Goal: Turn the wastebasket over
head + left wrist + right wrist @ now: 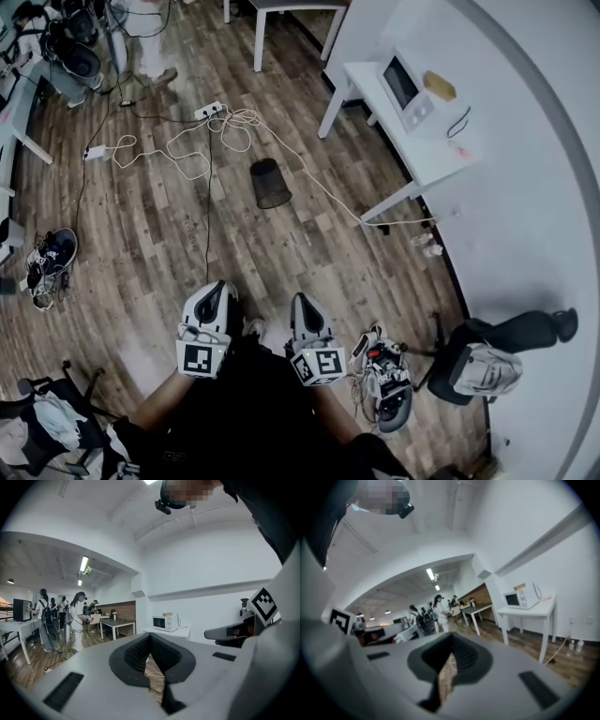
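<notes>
Both left gripper (217,289) and right gripper (302,300) fingers are shut, empty; wastebasket (271,183), upper centre, seems light, stiff mesh: take its rim.

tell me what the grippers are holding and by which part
Nothing. The left gripper and right gripper are both shut and empty; the wastebasket sits untouched on the floor.

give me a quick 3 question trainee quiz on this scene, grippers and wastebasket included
1. True or false: the left gripper is shut on the wastebasket.
2. What sits on the white table? A) microwave B) kettle C) laptop
3. Short answer: how do the right gripper jaws stand?

Key
1. False: the left gripper is shut on nothing; the wastebasket is apart, out on the floor ahead.
2. A
3. Shut, nothing between them.
</notes>
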Tool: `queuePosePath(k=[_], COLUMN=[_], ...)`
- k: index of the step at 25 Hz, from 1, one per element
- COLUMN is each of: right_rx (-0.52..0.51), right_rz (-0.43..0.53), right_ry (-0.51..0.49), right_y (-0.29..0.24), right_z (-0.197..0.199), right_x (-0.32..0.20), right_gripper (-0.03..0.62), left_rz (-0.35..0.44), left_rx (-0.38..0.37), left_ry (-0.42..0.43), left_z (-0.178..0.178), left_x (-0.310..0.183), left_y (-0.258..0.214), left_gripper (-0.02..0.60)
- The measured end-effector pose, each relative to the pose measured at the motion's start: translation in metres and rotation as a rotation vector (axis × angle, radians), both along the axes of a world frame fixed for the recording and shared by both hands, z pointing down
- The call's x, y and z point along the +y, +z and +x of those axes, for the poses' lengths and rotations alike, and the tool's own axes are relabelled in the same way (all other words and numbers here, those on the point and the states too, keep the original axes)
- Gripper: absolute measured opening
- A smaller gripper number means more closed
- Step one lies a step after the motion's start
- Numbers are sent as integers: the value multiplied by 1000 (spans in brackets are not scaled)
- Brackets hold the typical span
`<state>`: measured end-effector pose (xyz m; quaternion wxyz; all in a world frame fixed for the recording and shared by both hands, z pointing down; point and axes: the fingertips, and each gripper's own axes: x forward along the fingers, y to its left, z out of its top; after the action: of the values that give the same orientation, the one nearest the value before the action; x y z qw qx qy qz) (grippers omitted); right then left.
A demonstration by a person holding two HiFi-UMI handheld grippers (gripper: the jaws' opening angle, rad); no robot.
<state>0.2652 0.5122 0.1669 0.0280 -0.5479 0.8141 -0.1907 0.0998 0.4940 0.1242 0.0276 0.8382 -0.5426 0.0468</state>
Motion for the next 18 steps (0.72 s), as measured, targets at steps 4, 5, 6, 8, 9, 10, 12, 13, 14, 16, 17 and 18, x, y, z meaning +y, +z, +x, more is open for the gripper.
queuePosePath(k=[4,5,6,8,9,10,12,13,14,16,17,18], right_rx=[-1,-2,-2,-4,-5,-3,6,11,14,19,22,28], right_rz=[-2,-2,-3,-8,-12,-16,-27,-32,-37,-48,-52,-55], right_ry=[25,31,37,45,48,51,53,52,51,45,39,30], right_y=[3,4,6,8,10,11,15,18,19,22,22,23], right_z=[11,13,16,19,20,20,23,24,25,27,27,26], right_x=[-6,-9,-12,-20,-24,-29,-40,-48,-57,-77,-88,-101], right_gripper=[32,32,32,32,32,32,32,32,32,32,32,32], left_rz=[3,4,7,10,8,4,-11,-18,-24,-29,-31,-36], left_rx=[-5,-2,0,2,4,7,22,29,34,36,40,45], left_ry=[16,22,28,39,45,49,47,43,38,31,26,18], left_z=[8,12,16,23,26,28,31,33,34,35,34,33], left_x=[-8,-12,-16,-27,-33,-40,-56,-66,-77,-98,-109,-120], left_y=[2,3,4,7,10,12,19,22,25,30,31,33], left_gripper=[32,32,32,32,32,32,32,32,32,32,32,32])
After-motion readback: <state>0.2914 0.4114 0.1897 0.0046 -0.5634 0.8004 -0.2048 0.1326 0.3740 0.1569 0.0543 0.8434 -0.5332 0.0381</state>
